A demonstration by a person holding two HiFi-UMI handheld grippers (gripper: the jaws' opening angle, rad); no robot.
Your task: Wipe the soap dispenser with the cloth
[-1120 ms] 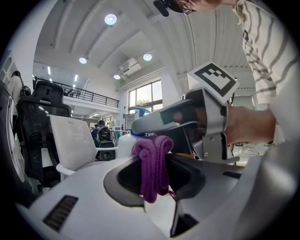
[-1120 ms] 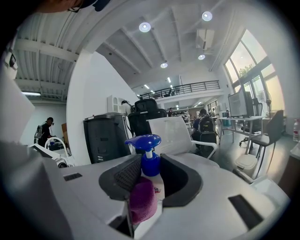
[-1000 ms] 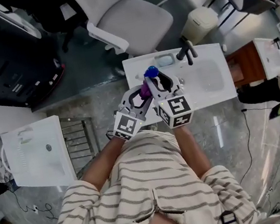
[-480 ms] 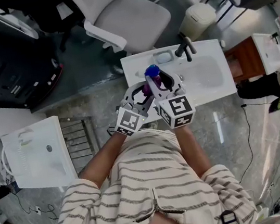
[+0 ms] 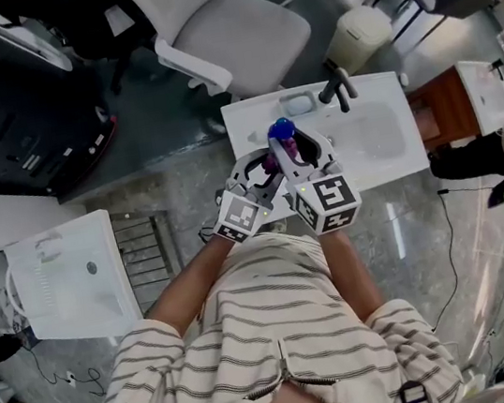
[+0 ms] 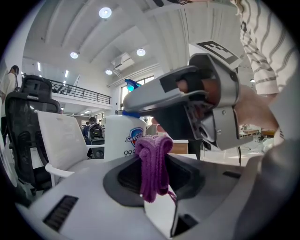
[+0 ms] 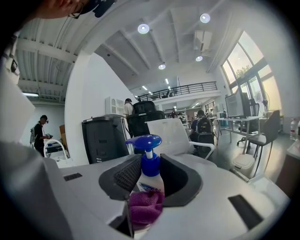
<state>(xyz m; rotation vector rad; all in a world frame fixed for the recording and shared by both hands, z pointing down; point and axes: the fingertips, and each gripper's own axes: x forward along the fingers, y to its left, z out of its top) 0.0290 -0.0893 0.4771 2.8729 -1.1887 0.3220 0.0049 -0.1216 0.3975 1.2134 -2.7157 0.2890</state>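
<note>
The soap dispenser (image 5: 281, 130), a white bottle with a blue pump (image 7: 145, 140), is held up over the white sink (image 5: 385, 141). My right gripper (image 5: 289, 143) is shut on the bottle's body (image 7: 149, 180), one jaw on each side. My left gripper (image 5: 269, 159) is shut on a bunched purple cloth (image 6: 153, 166). It holds the cloth against the lower front of the bottle (image 6: 123, 138), and the purple cloth (image 7: 144, 208) hides the bottle's base. The right gripper's housing (image 6: 201, 105) fills the upper right of the left gripper view.
A black faucet (image 5: 337, 89) and a soap dish (image 5: 296, 104) sit at the sink's far edge. Beyond it are a grey office chair (image 5: 234, 28) and a beige bin (image 5: 357, 37). A second white basin (image 5: 64, 273) lies at the left and a wooden cabinet (image 5: 442, 113) at the right.
The left gripper has shifted slightly along the bottle with the cloth in it. The right gripper and the dispenser have kept still.
</note>
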